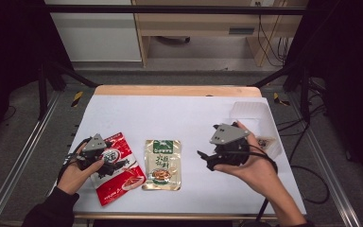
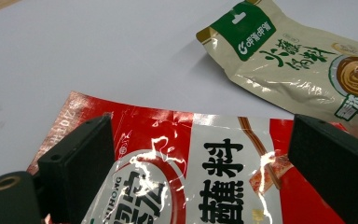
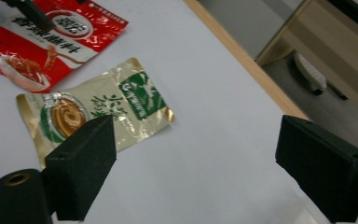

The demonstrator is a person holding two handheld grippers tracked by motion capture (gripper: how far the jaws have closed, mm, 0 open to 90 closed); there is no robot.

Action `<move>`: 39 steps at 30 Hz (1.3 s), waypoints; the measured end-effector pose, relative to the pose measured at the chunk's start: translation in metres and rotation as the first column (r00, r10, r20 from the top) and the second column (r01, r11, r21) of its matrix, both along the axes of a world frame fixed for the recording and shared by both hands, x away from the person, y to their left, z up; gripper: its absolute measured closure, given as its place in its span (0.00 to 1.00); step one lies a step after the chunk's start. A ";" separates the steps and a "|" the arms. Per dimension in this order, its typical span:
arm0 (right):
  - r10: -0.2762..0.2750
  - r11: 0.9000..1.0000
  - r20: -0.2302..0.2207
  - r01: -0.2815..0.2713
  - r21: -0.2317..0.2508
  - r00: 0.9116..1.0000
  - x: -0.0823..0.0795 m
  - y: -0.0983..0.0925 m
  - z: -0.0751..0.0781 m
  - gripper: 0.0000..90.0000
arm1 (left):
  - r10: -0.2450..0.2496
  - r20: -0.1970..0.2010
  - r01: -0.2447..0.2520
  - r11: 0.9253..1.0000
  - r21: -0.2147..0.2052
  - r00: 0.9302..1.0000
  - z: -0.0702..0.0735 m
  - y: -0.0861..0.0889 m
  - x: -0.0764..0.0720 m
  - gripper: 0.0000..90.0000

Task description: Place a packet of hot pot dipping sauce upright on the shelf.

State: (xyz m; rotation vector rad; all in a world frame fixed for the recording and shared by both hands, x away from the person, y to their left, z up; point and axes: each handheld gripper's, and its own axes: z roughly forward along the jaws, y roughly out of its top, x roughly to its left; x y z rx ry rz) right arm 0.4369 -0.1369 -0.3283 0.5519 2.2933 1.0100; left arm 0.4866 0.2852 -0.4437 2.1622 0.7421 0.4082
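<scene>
A red sauce packet (image 1: 120, 170) lies flat at the table's front left. My left gripper (image 1: 105, 161) hovers low over it, open, and its two black jaws stand wide apart above the packet's upper part (image 2: 214, 154). A gold packet with a green label (image 1: 162, 164) lies just right of the red one, also seen in the left gripper view (image 2: 303, 60) and the right gripper view (image 3: 93, 107). My right gripper (image 1: 207, 141) is held above the white table to the right of the gold packet, pointing left. Its jaws (image 3: 196, 123) are open with nothing between them.
A clear plastic container (image 1: 253, 113) stands at the back right of the white table top (image 1: 170, 113), with a small packet (image 1: 267, 142) by its near end. The table's wooden far edge (image 1: 177, 90) borders a grey floor and a cabinet.
</scene>
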 end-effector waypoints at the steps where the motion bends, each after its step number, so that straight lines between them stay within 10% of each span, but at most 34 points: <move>1: 0.008 1.000 -0.006 -0.008 0.000 1.000 -0.001 0.006 -0.005 0.15 | -0.003 -0.001 0.003 1.000 0.001 1.000 0.001 -0.001 0.000 0.08; 18: 0.000 0.996 -0.095 0.009 0.093 0.995 -0.001 0.066 -0.080 0.39 | -0.095 -0.054 0.096 0.995 0.003 0.994 0.004 -0.035 0.032 0.09; 39: 0.040 0.996 -0.141 -0.028 0.084 0.989 -0.003 0.095 -0.123 0.42 | -0.083 -0.104 0.091 0.993 0.075 0.991 -0.016 -0.094 0.065 0.13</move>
